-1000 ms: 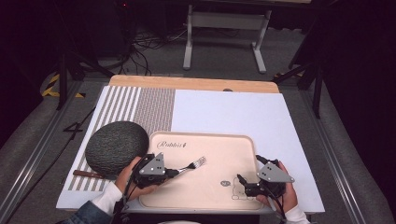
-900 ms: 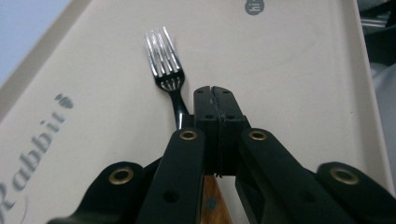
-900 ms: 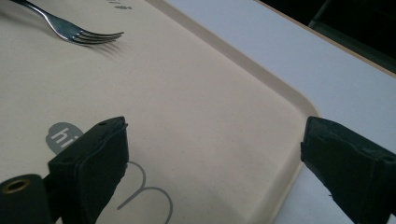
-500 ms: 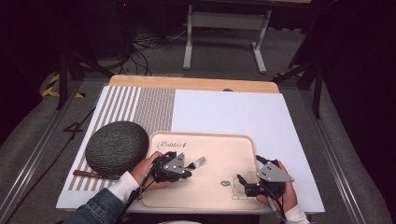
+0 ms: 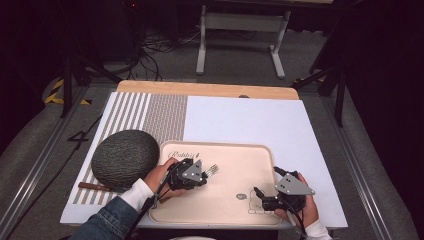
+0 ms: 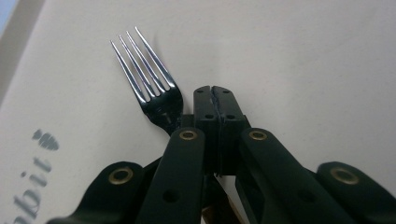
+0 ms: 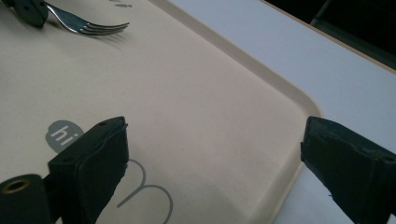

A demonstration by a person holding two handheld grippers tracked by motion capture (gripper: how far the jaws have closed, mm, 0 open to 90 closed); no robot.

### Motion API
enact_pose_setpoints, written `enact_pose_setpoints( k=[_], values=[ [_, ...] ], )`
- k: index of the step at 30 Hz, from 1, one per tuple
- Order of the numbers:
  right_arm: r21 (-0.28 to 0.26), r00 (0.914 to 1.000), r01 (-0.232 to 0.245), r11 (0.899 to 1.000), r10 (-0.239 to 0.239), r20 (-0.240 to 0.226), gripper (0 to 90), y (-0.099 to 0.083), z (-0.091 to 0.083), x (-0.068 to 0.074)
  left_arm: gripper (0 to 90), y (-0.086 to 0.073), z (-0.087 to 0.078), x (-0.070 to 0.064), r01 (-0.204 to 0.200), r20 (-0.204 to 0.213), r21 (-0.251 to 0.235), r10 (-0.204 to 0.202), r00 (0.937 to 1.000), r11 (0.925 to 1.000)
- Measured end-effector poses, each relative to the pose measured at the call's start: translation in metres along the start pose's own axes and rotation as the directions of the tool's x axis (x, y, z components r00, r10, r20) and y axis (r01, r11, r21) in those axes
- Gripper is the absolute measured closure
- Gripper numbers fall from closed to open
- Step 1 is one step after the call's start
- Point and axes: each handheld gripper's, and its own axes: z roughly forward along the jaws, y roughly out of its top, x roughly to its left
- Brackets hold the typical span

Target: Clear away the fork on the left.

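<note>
A metal fork (image 6: 149, 79) lies on the beige tray (image 5: 225, 155), tines pointing away; its head (image 5: 213, 169) shows just past my left gripper (image 5: 202, 176). The left gripper (image 6: 215, 93) is shut, jaws pressed together, and the fork's neck runs beside and under the left jaw, not between the pads. My right gripper (image 5: 260, 197) is open over the tray's near right corner (image 7: 280, 121) with nothing between its jaws (image 7: 212, 168). The fork (image 7: 88, 25) appears far off in the right gripper view.
A dark round textured mat (image 5: 125, 157) lies left of the tray, with a brown-handled utensil (image 5: 92, 186) poking out beneath it. A white sheet (image 5: 240, 120) and a striped placemat (image 5: 150, 115) cover the table behind.
My left gripper has slid right along the tray, closing up to the fork's head. The fork has barely shifted. The right gripper stays put.
</note>
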Motion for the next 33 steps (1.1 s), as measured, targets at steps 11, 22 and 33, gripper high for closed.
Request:
enact_pose_setpoints(
  k=[11, 22, 33],
  values=[
    [0.000, 1.0000, 0.002, 1.000, -0.002, 0.000, 8.5, 0.000, -0.001, 0.000, 90.0, -0.017, -0.012, 0.012, 0.057, -0.090, 0.033, -0.053, 0.9945, 0.9979],
    [0.001, 1.0000, 0.004, 1.000, -0.004, 0.001, 8.5, 0.000, -0.001, 0.000, 90.0, -0.035, -0.026, 0.014, 0.097, -0.139, 0.063, -0.087, 0.9865, 0.9933],
    [-0.001, 1.0000, 0.004, 1.000, -0.004, 0.003, 8.5, 0.001, -0.001, 0.000, 89.8, -0.052, -0.038, 0.011, 0.138, -0.144, 0.049, -0.129, 0.9811, 0.9893]
  ],
)
